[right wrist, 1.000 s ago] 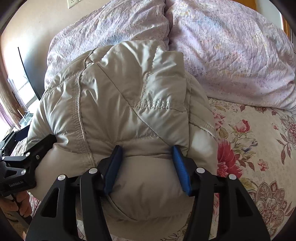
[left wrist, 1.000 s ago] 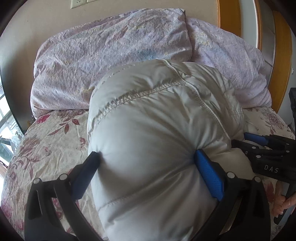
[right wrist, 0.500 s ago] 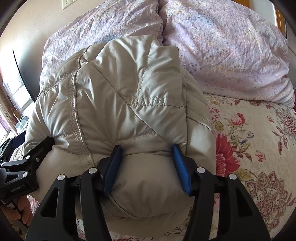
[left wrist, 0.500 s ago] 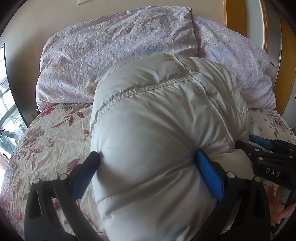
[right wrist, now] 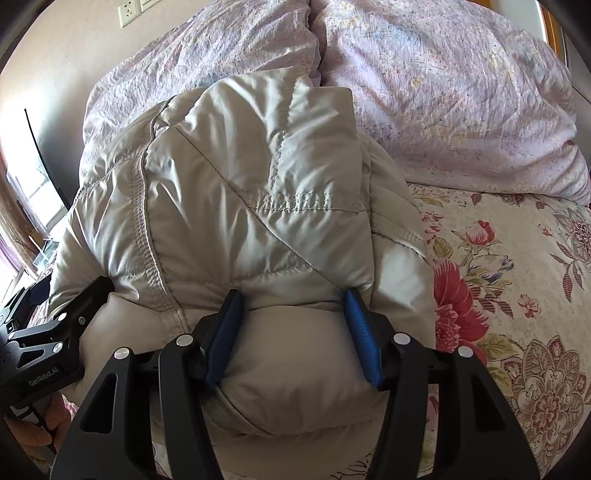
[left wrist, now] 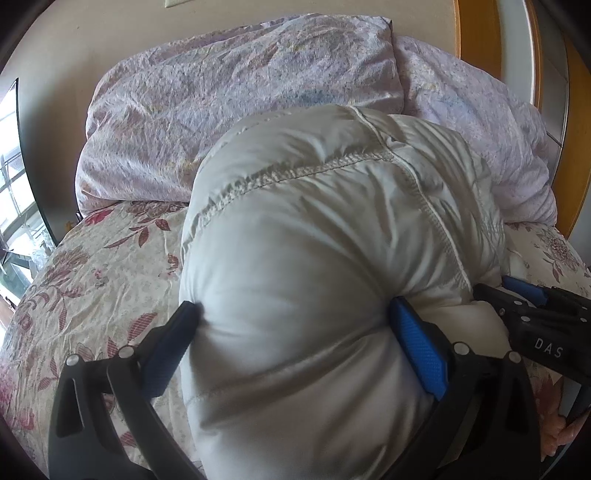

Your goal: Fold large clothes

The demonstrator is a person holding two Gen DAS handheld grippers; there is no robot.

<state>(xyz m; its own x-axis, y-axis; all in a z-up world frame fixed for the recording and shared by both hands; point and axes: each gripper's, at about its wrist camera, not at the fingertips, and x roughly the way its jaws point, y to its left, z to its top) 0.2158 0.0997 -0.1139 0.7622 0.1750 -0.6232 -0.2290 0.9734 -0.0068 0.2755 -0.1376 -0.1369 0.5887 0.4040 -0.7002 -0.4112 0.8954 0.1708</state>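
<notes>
A puffy beige down jacket [left wrist: 325, 258] lies folded into a thick bundle on the floral bed; it also shows in the right wrist view [right wrist: 251, 206]. My left gripper [left wrist: 295, 332] is clamped on the bundle's near left edge, its blue pads pressed into the padding. My right gripper [right wrist: 291, 321] is clamped on the near right edge, pads sunk into the fabric. Each gripper shows at the edge of the other's view: the right gripper [left wrist: 535, 310] in the left wrist view, the left gripper [right wrist: 55, 328] in the right wrist view.
Two lilac pillows [left wrist: 236, 110] [right wrist: 443, 92] lie against the wall behind the jacket. The floral bedspread [right wrist: 509, 280] extends right of it and also left [left wrist: 92, 266]. A wooden bed frame [left wrist: 476, 33] stands at the far right. A window [left wrist: 14, 192] is at the left.
Both grippers, still clamped on the jacket, have moved it slightly toward the pillows; the bundle sits a bit further up the bed.
</notes>
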